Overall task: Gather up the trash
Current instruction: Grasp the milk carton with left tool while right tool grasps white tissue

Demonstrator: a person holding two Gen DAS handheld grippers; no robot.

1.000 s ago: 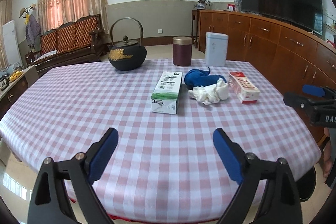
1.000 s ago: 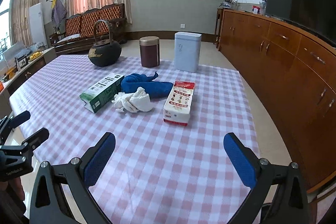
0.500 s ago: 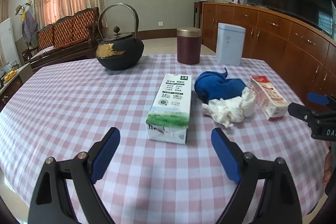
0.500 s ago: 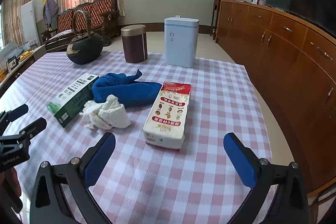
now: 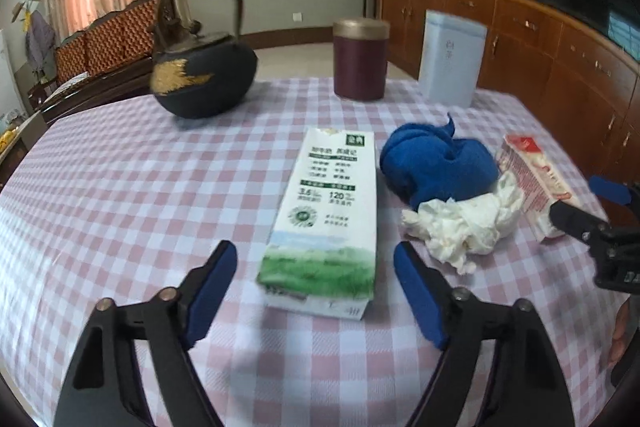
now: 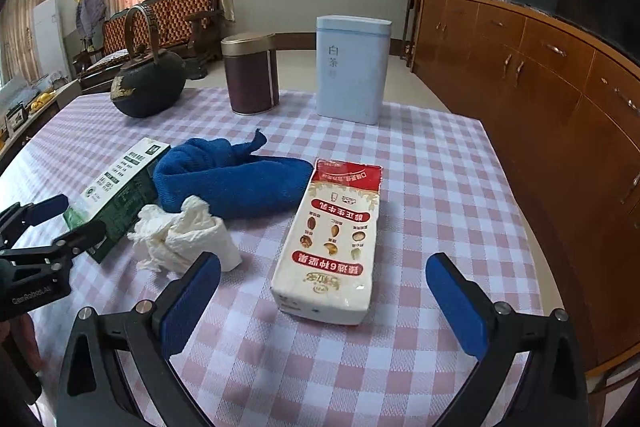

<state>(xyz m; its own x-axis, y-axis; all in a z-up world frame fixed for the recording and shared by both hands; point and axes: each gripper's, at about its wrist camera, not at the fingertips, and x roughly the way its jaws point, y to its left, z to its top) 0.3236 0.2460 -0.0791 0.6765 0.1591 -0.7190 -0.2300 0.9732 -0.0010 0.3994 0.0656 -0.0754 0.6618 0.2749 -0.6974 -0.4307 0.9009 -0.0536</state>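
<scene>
Nothing is collected yet: the left gripper (image 5: 316, 291), jaws closing but not touching, lines up on the green carton (image 5: 326, 223) at twelve o'clock, while the right gripper (image 6: 320, 291), spread wide, faces the red carton (image 6: 336, 239), crumpled tissue (image 6: 184, 237) at ten o'clock.
</scene>
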